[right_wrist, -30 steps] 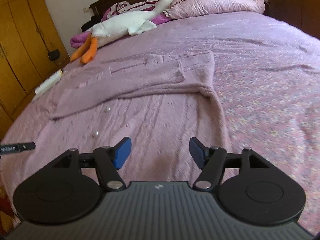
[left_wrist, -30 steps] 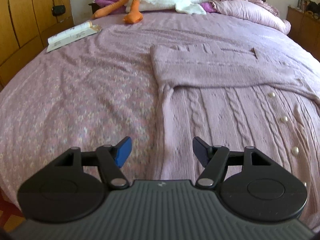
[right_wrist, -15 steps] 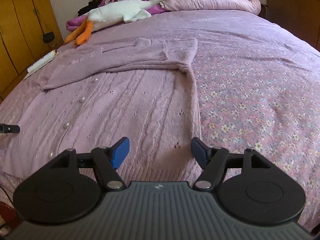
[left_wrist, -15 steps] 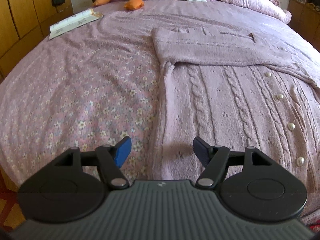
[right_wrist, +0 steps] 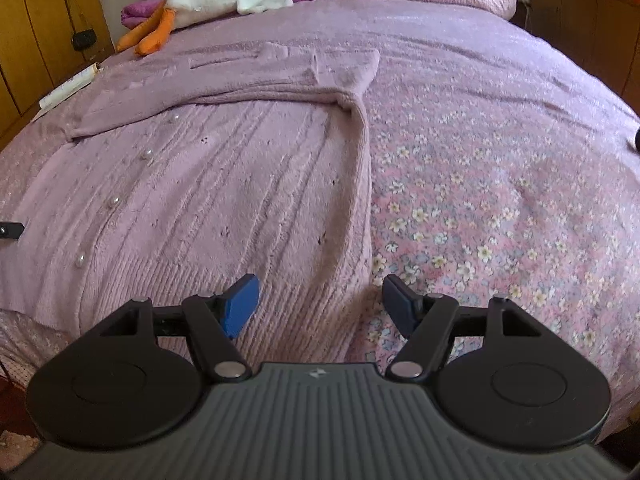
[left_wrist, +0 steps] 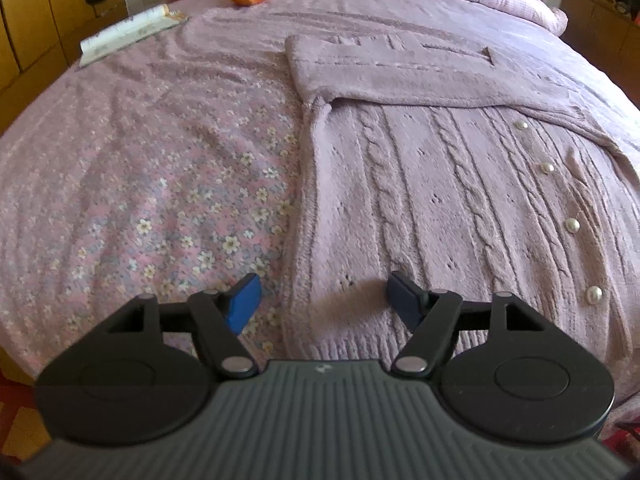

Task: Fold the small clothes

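Your cardigan (left_wrist: pixel 460 184) lies flat on the bed (left_wrist: pixel 140 152), buttoned front up, with both sleeves already folded across its top, so the body fold is what's left. Your left gripper (left_wrist: pixel 322 298) is opening over its left hem corner, nothing between the jaws; your right gripper (right_wrist: pixel 318 300) stands wide and empty over the right.
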